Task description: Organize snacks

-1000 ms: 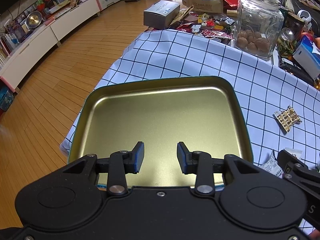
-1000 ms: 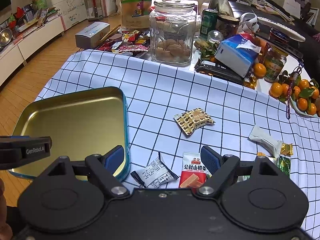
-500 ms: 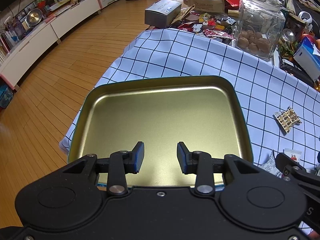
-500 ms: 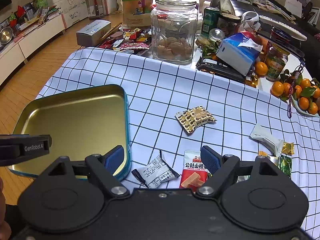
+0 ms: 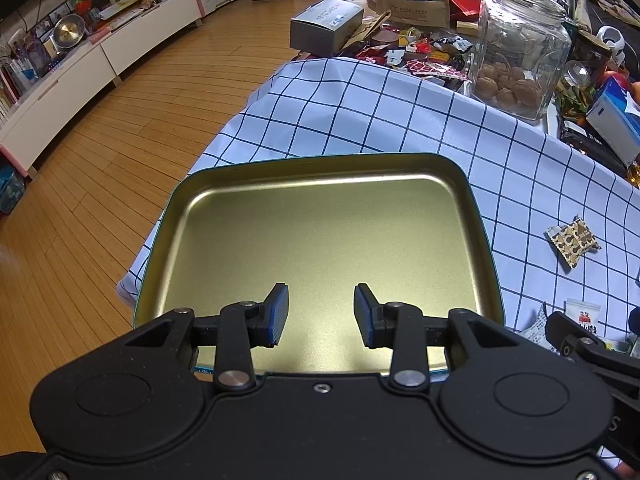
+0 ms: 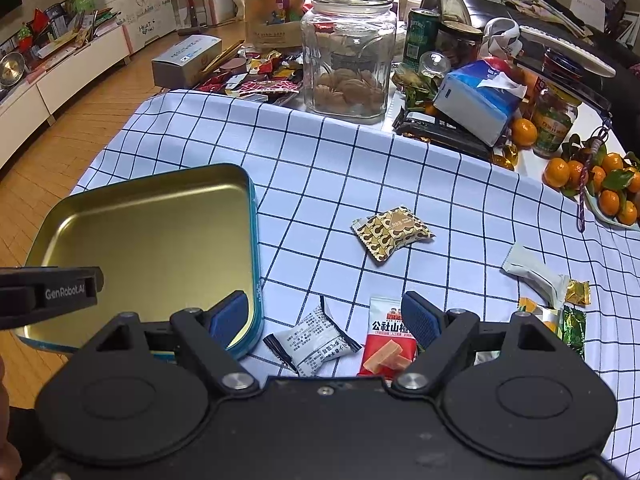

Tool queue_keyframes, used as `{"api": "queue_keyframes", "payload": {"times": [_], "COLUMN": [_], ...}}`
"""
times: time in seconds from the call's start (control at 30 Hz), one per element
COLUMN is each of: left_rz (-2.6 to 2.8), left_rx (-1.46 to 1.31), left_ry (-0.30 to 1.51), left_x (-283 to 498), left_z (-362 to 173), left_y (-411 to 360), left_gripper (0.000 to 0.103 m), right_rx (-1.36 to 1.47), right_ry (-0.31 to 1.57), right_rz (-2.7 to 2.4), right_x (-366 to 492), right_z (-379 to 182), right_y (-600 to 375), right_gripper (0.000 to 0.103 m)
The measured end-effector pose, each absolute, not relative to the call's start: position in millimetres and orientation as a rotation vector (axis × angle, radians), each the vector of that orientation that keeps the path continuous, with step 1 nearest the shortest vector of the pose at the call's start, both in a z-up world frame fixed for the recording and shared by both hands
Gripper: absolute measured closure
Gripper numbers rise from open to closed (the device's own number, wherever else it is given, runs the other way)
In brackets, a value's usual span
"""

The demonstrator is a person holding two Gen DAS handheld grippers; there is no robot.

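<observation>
An empty gold tin tray with a teal rim sits on the checked tablecloth; it also shows in the right wrist view. My left gripper is open and empty above the tray's near edge. My right gripper is open wide and empty, low over a white snack packet and a red-and-white snack packet. A brown patterned snack packet lies further out; it also shows in the left wrist view. A pale wrapped snack and green-and-orange sweets lie at the right.
A glass jar of walnuts, a tissue pack, cans, jars and loose wrappers crowd the table's far side. Oranges lie at the far right. The table's left edge drops to a wooden floor.
Both grippers have drawn back slightly toward me and lifted a little. Neither has changed its opening, and no snack has moved.
</observation>
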State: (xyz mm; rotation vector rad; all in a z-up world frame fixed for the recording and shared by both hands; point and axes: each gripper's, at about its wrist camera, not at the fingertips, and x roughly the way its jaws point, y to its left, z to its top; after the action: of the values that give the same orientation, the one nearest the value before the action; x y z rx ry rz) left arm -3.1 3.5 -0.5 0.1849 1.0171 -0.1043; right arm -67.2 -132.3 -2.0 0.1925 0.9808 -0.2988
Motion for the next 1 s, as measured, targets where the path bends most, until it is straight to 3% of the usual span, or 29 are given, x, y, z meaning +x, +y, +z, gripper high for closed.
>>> {"api": "queue_keyframes", "payload": {"times": [0.6,0.77,1.0], "left_rz": [-0.211,-0.286,-0.410], "left_rx": [0.143,0.148,0.197], "left_ry": [0.942,0.931,0.860], "left_x": [-11,-19,-40], "left_z": [25,29,36], "left_y": [-37,-65,-109], "left_gripper": [0.058,0.058,0.058], "right_rx": [0.492,0.504,0.423], "right_ry": [0.914,0.820,0.863], "right_rz": [-0.499,-0.645,-0.786], "right_x": [-99,-130,-167], "right_z": [10,17,19], "right_y": [-231,-279,-330], "right_gripper": [0.021,0.021,0.021]}}
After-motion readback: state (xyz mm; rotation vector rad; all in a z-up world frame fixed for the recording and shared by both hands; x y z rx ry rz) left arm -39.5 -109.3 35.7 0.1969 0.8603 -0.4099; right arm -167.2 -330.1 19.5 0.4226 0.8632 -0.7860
